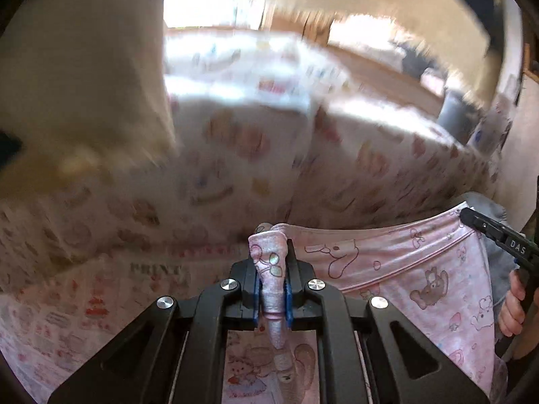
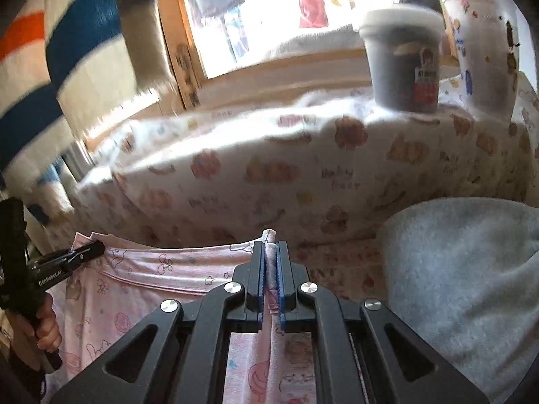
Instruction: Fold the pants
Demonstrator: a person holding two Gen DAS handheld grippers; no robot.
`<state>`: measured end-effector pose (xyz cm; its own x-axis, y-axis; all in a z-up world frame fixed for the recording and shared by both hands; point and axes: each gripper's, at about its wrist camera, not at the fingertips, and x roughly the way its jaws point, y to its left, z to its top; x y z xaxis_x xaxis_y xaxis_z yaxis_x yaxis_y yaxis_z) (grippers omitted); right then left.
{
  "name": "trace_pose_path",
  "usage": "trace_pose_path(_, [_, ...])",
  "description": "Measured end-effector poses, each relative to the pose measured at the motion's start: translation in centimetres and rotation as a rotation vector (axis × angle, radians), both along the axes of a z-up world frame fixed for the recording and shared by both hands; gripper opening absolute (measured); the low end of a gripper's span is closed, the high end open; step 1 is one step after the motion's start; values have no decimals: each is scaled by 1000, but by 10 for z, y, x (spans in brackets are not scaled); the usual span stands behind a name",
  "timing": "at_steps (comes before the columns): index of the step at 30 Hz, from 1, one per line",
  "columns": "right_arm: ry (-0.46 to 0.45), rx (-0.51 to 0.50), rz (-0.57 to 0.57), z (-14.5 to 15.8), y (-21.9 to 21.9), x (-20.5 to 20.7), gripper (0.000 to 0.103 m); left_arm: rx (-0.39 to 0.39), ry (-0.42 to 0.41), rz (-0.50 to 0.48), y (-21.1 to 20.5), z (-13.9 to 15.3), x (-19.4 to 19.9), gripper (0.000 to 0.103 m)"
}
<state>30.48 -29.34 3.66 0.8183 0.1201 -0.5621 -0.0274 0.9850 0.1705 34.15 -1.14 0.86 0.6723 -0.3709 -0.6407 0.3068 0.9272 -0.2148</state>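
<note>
Both claws, the left gripper [image 1: 272,289] and right gripper [image 2: 271,282], are clamped on the pink pants [image 1: 397,269], whose pinched edge stretches taut across the lower frame between them.

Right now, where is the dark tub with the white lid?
In the right wrist view, the dark tub stands upper right on the printed bedding, beside the window, behind the grey cloth.

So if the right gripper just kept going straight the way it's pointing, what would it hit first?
Most likely the bear-print bedding. The right gripper, shut on the pink pants, aims at the padded mound right ahead of its fingertips. The dark tub sits higher and to the right, off that line. Depth is hard to judge through the fisheye.
</note>
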Motion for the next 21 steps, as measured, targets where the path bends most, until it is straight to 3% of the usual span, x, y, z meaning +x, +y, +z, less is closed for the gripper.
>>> trace_pose_path(3, [77, -18, -20, -18, -5, 13, 6, 2, 55, -8, -4, -19, 10, 11])
trace_pose_path(5, [108, -29, -30, -28, -6, 20, 6, 28, 69, -15, -7, -26, 13, 17])
trace_pose_path(6, [120, -42, -36, -33, -7, 24, 6, 43, 73, -20, -9, -28, 15, 21])
trace_pose_path(7, [127, -51, -39, -37, -7, 27, 6, 62, 84, -25, -12, -30, 17, 35])
trace_pose_path(10, [174, -104, -51, -47, -9, 37, 7, 85, 86, -38, -14, -30, 20, 53])
trace_pose_path(12, [229, -98, -36, -50, -14, 46, 13, 74, 85, -30, -10, -27, 24, 55])
trace_pose_path(14, [276, -56, -18, -52, -21, 54, 37, 20, 118, -29, -1, -28, 30, 57])
trace_pose_path(15, [296, -22, -15, -52, -27, 56, 40, -9, 146, -44, 3, -30, 34, 58])
trace_pose_path(17, [312, -3, -30, -52, -34, 57, 43, -41, 183, -94, 4, -35, 40, 58])
trace_pose_path(21, [332, -19, -10, -55, -37, 55, 43, -85, 182, -145, 5, -39, 42, 58])
